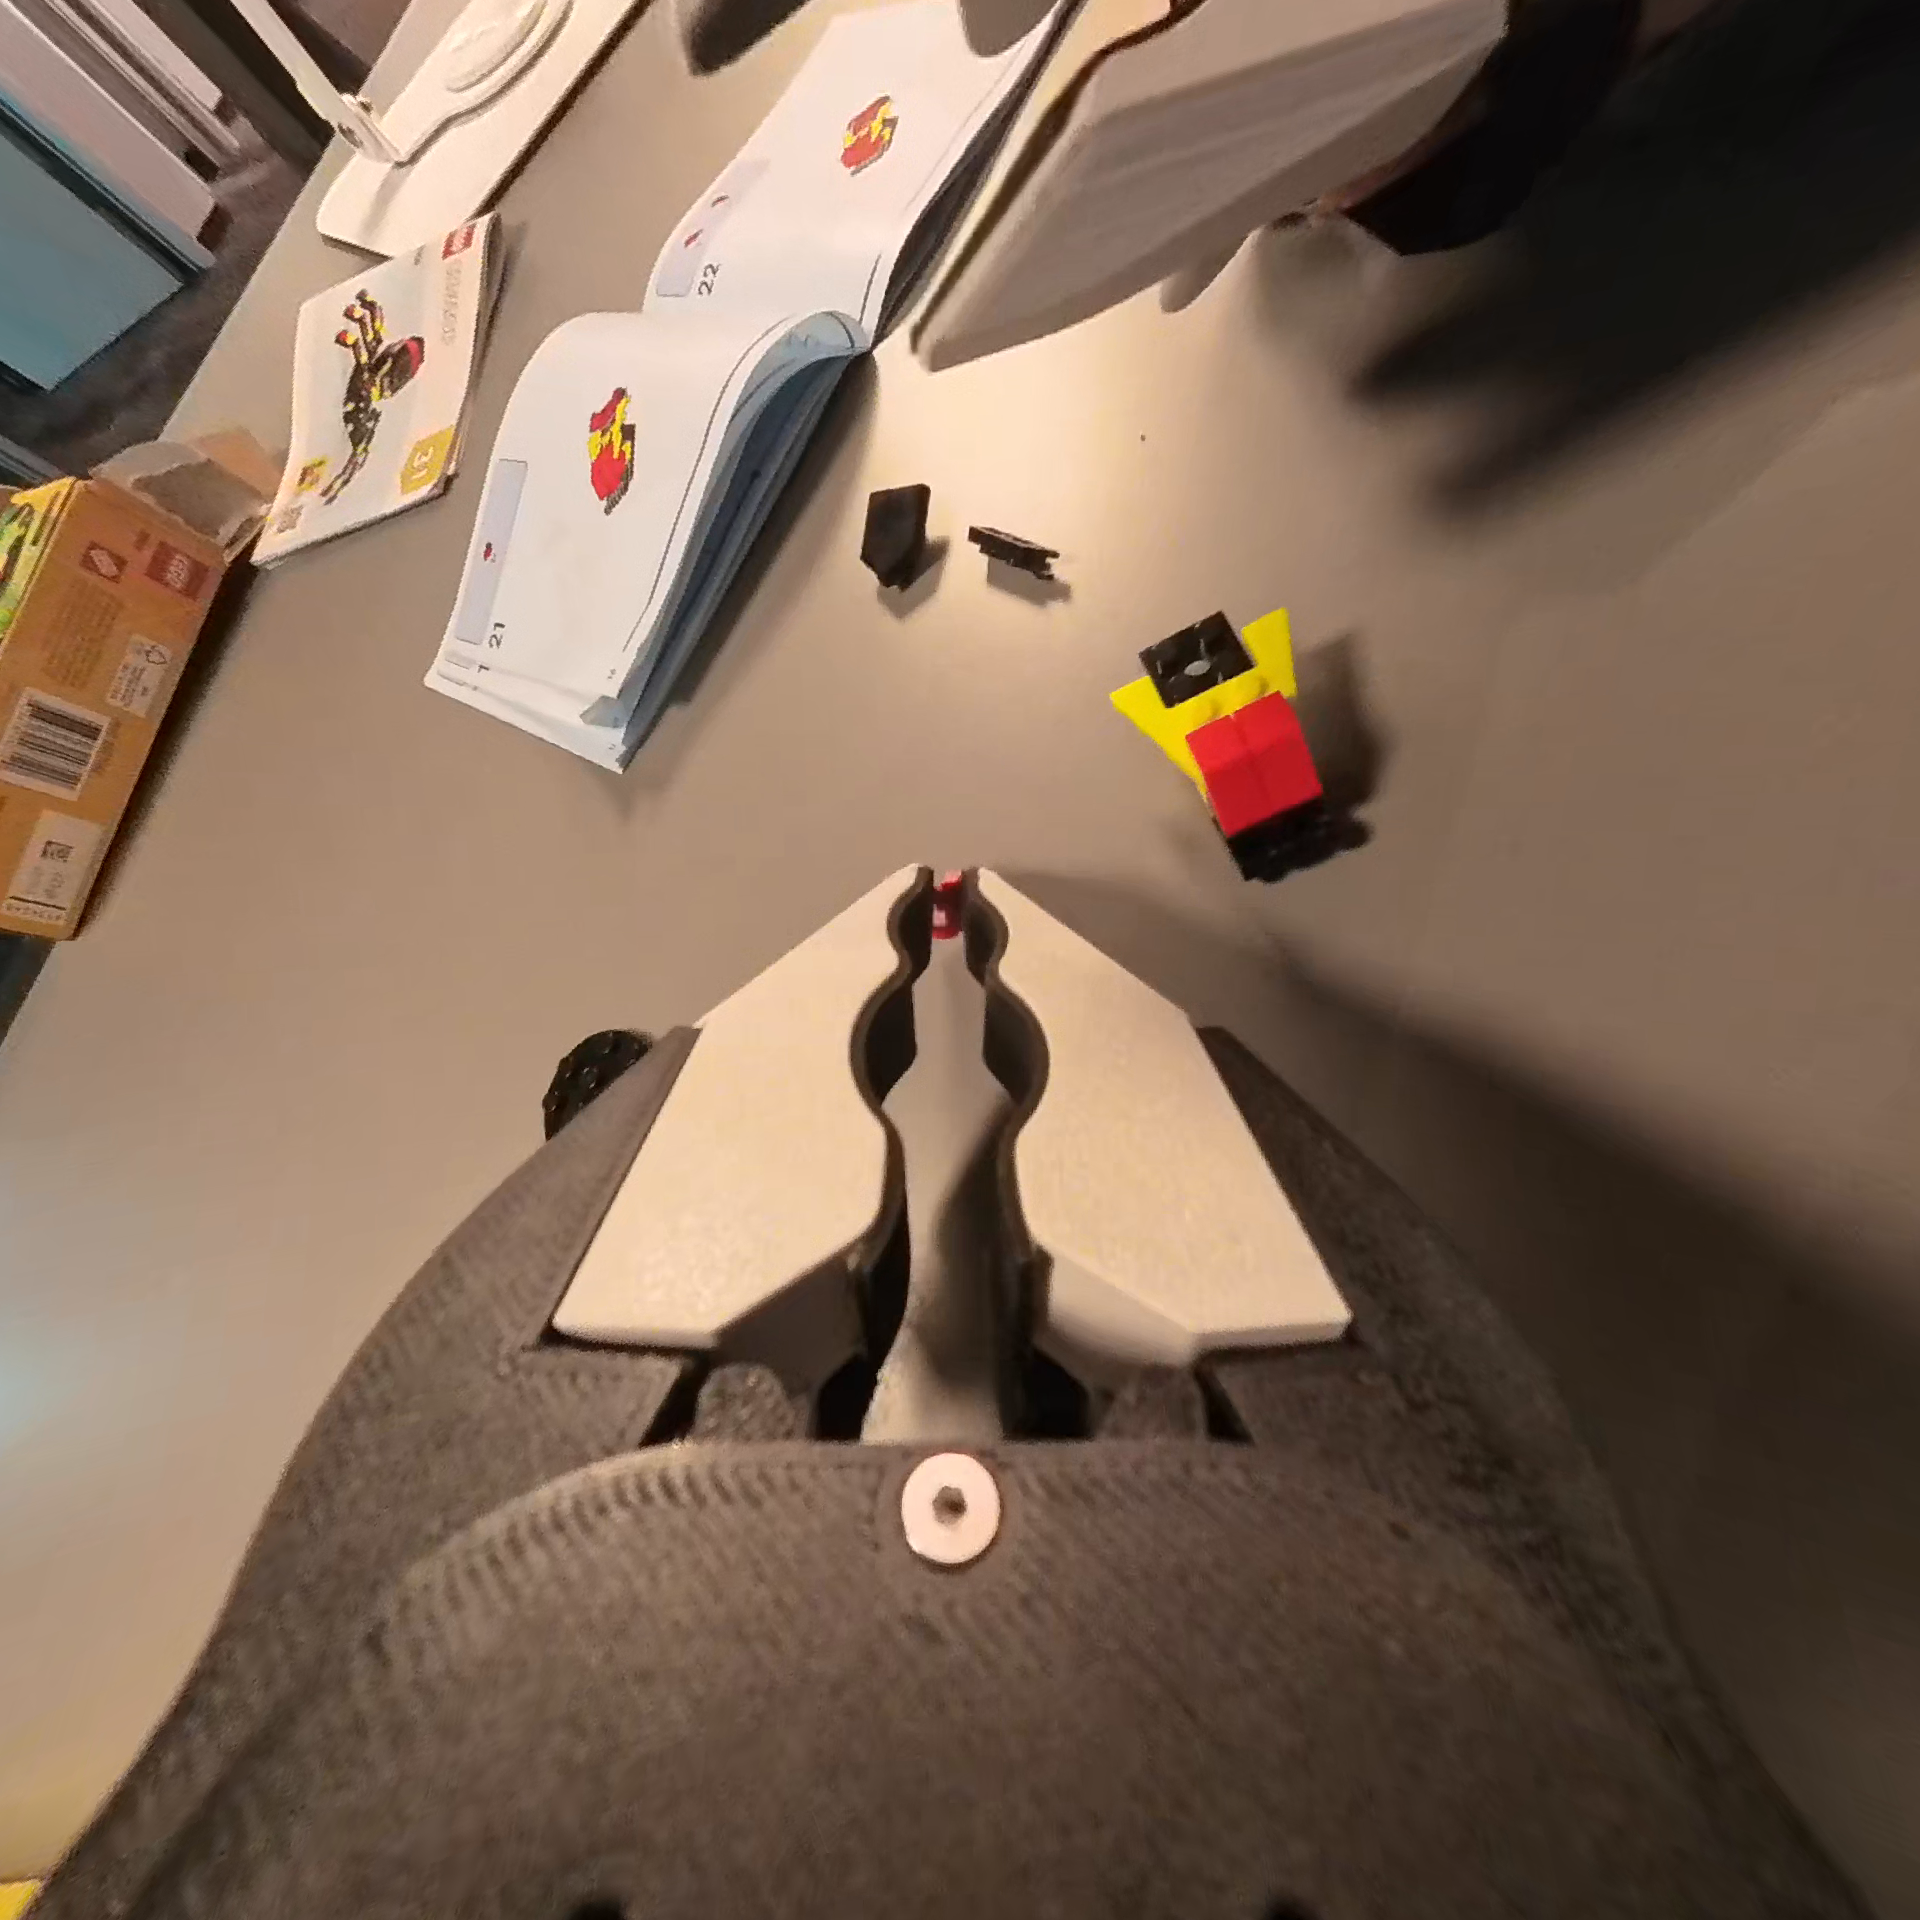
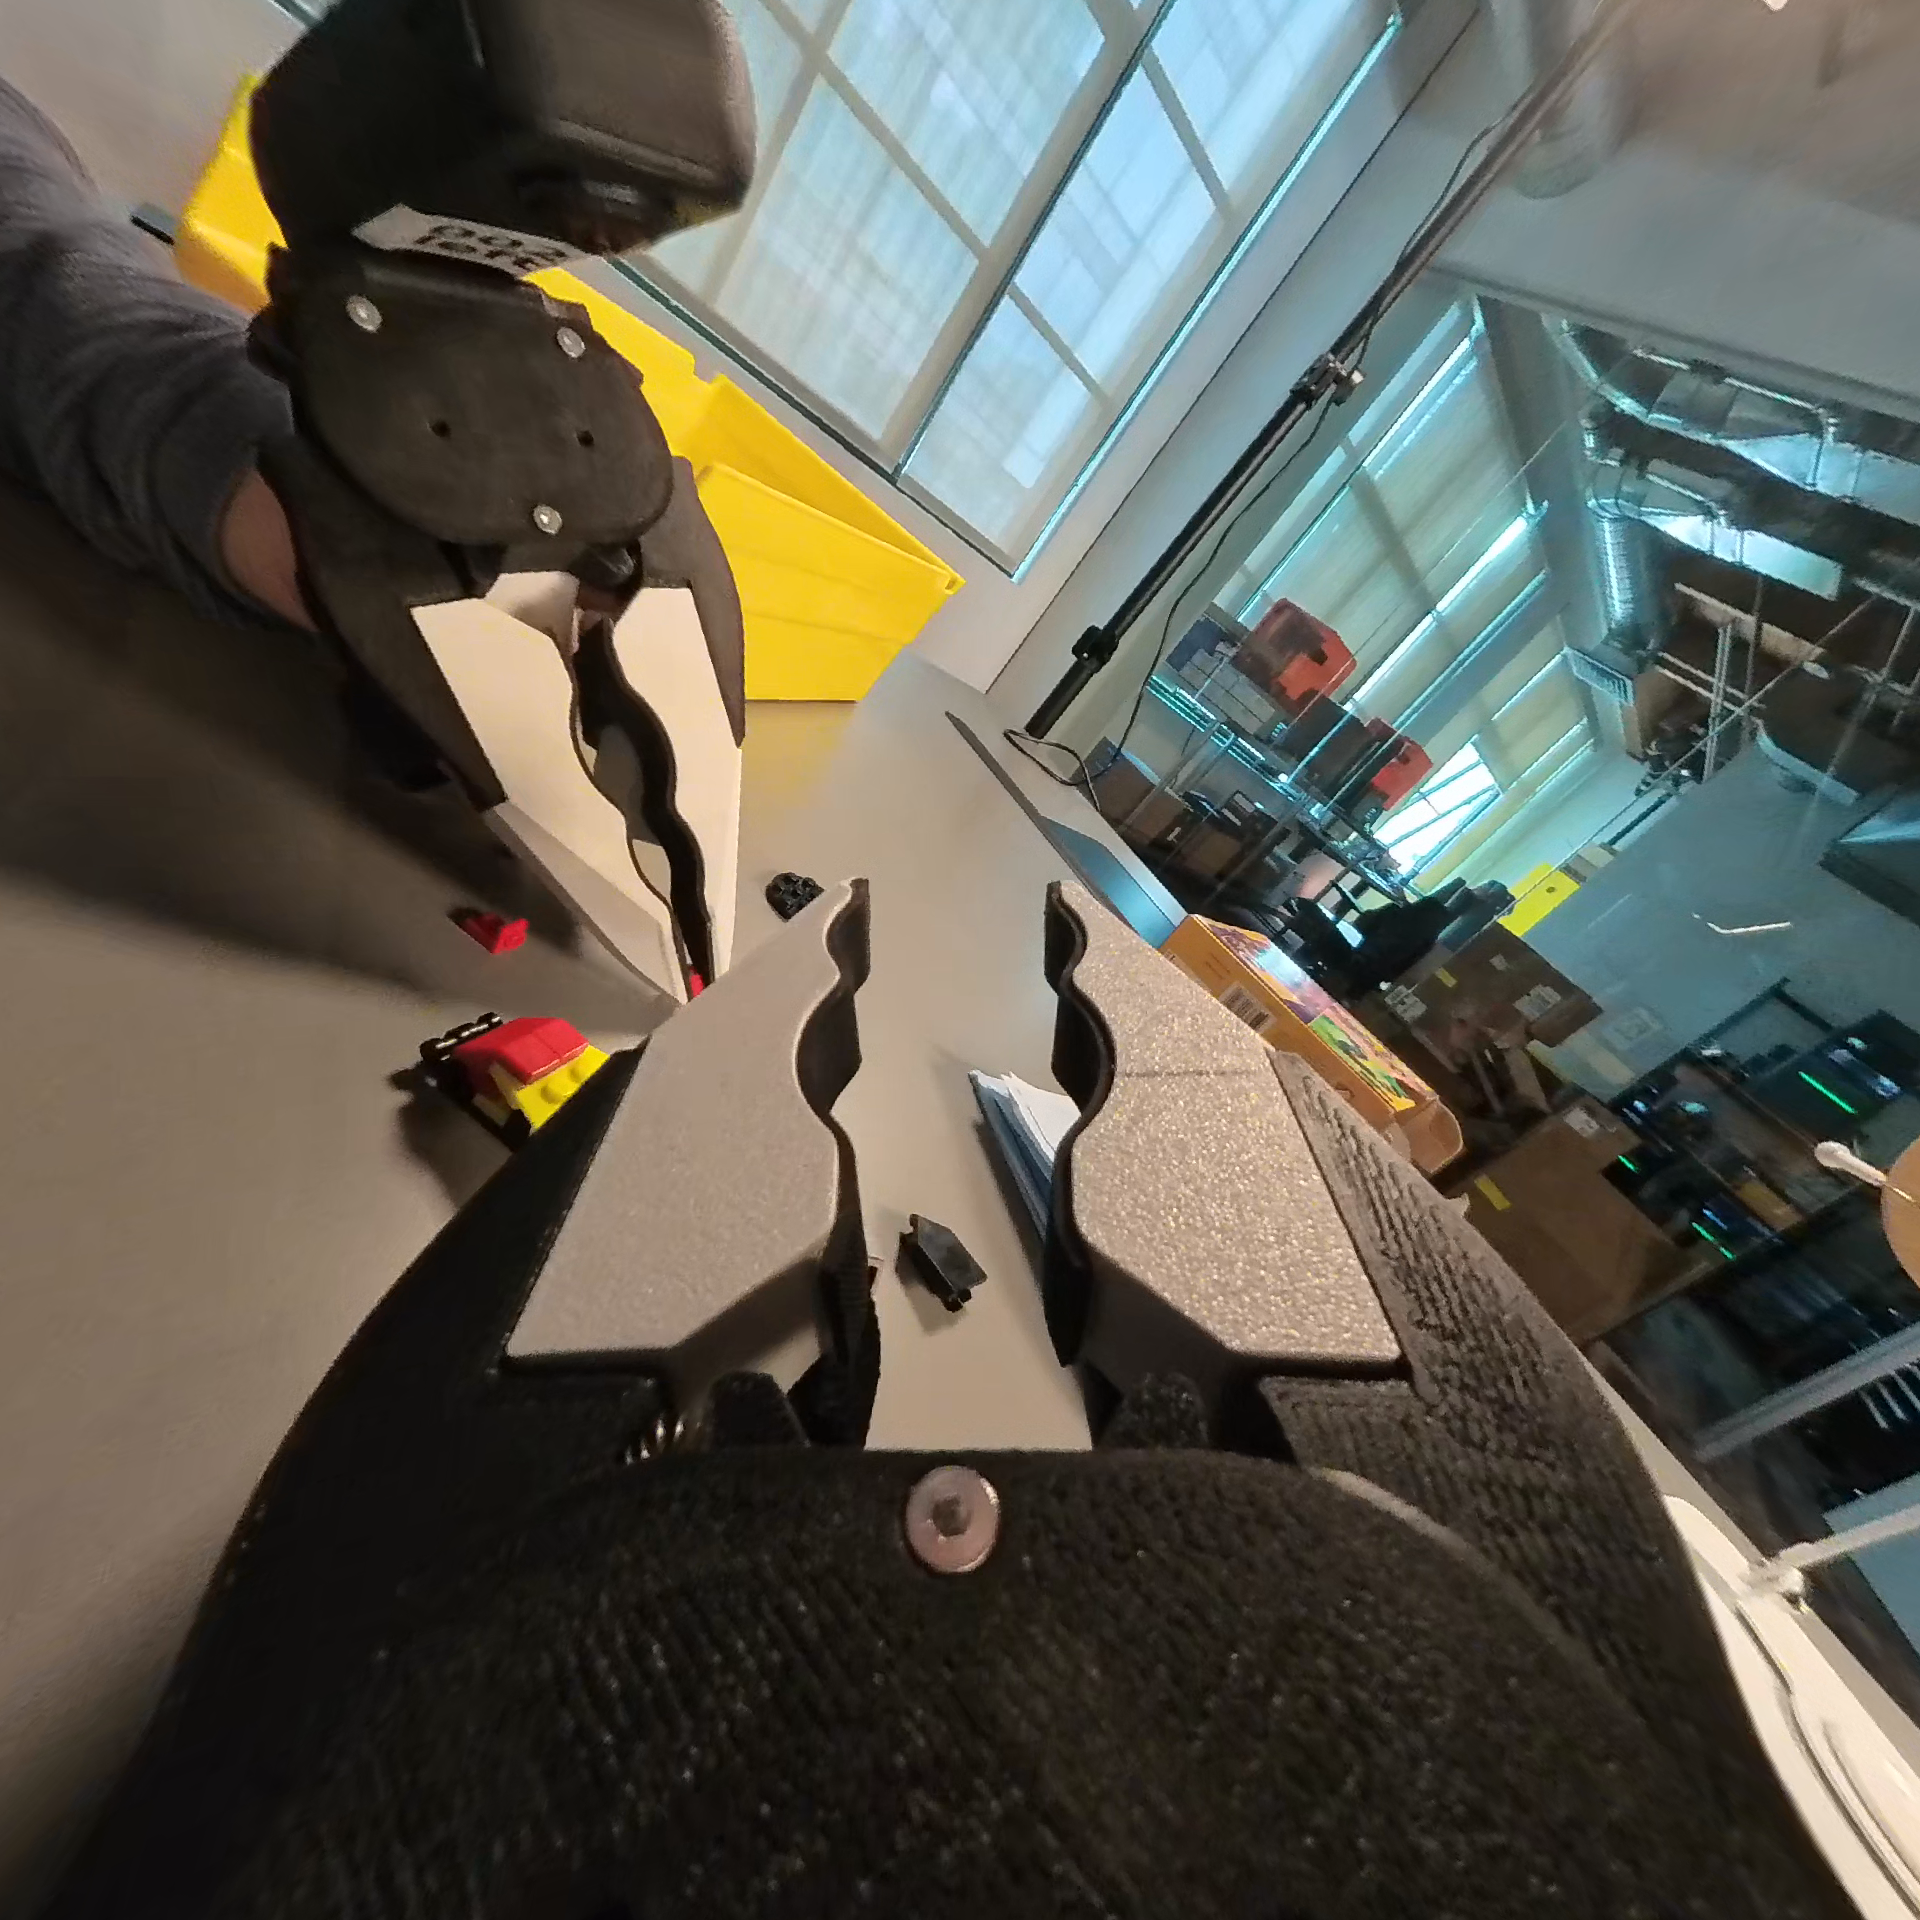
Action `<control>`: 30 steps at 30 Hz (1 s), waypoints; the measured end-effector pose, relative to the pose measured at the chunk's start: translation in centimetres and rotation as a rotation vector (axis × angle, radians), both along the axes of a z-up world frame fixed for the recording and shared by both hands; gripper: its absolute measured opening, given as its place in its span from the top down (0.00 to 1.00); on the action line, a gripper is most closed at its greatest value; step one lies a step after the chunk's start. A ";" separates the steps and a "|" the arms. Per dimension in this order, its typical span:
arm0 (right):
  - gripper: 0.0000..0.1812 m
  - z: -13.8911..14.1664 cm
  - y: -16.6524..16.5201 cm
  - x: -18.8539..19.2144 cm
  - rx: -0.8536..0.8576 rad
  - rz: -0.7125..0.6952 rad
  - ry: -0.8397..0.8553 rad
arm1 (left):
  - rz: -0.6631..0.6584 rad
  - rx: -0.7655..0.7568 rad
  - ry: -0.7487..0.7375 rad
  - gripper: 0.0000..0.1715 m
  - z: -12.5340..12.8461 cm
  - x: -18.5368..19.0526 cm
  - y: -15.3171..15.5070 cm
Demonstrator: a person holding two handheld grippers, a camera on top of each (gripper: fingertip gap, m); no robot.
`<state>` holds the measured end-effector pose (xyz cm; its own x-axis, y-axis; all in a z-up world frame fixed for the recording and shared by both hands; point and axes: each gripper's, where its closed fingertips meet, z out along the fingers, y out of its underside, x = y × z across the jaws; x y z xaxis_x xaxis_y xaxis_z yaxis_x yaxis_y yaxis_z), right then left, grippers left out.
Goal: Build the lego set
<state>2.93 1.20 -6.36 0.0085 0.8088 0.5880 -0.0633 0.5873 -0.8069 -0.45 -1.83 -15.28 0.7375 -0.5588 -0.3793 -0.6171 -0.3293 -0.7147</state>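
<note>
My left gripper [image 1: 948, 883] is shut on a small red lego piece [image 1: 948, 906] at its tips, low over the grey table. It also shows in the right wrist view [image 2: 698, 977], tips down at the table. A red, yellow and black partial build [image 1: 1242, 732] lies to its right; it also shows in the right wrist view [image 2: 520, 1070]. Two loose black pieces [image 1: 894, 535] [image 1: 1013, 549] lie beyond. My right gripper [image 2: 956, 904] is open and empty, low over the table, with a black piece [image 2: 940, 1247] between its fingers on the table.
An open instruction booklet [image 1: 665, 436] and a second booklet [image 1: 379, 379] lie at the left, beside a cardboard lego box [image 1: 83, 686]. A loose red piece [image 2: 494, 928] and a black piece [image 2: 792, 894] lie near the left gripper. Yellow bins [image 2: 810, 561] stand at the table's far edge. Tip to tip, the grippers are about 10 cm apart.
</note>
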 end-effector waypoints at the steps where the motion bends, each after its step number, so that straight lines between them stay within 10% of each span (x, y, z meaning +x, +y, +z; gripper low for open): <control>1: 0.82 0.0 0.0 0.0 0.003 0.001 -0.002 | 0.005 -0.010 -0.008 0.97 0.0 -0.1 0.0; 15: 0.82 -0.1 -0.2 0.1 0.015 0.004 -0.012 | 0.048 -0.180 -0.260 0.80 -0.1 -0.9 -0.6; 25: 0.83 -0.1 -0.3 0.2 0.010 0.010 -0.015 | -0.118 -0.201 -0.376 0.87 1.1 0.7 -2.1; 30: 0.83 -0.1 -0.3 0.3 0.008 0.013 -0.016 | -0.192 -0.264 -0.484 0.74 1.8 1.5 -4.0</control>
<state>3.20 0.85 -6.48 -0.0115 0.8042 0.5943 -0.0587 0.5928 -0.8032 1.09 -5.86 -13.53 0.6681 -0.7297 0.1456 -0.3074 -0.4489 -0.8391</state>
